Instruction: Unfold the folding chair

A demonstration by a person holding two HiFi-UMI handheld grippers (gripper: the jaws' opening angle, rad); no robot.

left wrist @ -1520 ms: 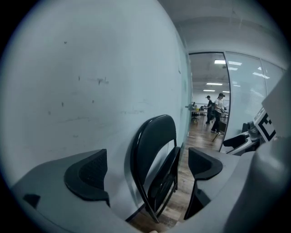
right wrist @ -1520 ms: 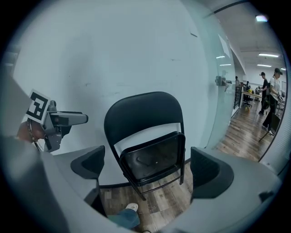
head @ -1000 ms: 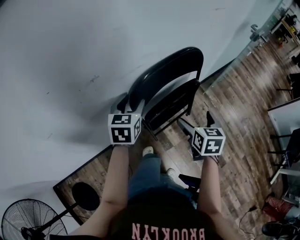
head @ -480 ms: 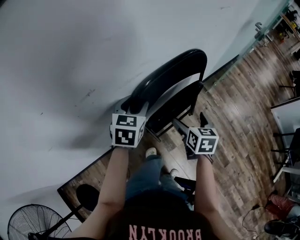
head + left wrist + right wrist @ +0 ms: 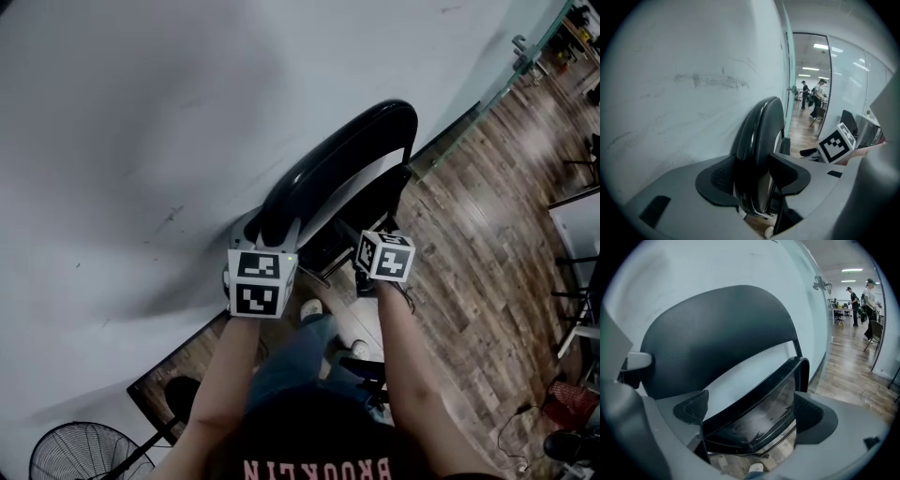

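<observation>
A black folding chair, still folded, leans against the white wall. Its curved backrest (image 5: 347,150) is on top and its seat (image 5: 361,211) lies flat below it. My left gripper (image 5: 272,228) is at the backrest's lower left end. In the left gripper view, the gripper (image 5: 757,176) is shut on the backrest's edge (image 5: 761,126), which stands on end between the pads. My right gripper (image 5: 352,234) is at the seat's front edge. In the right gripper view, the gripper (image 5: 752,411) stands open, with the glossy seat (image 5: 759,399) just ahead between the jaws and the backrest (image 5: 717,333) above it.
The white wall (image 5: 141,112) is right behind the chair. The wooden floor (image 5: 478,244) stretches to the right, beside a glass partition. A standing fan (image 5: 80,455) is at the bottom left. The person's shoe (image 5: 309,307) is near the chair's foot. People walk far down the hall (image 5: 818,96).
My right gripper has come down and left, from clear of the chair up to the seat's edge. My left gripper has stayed on the backrest, shifting only a little.
</observation>
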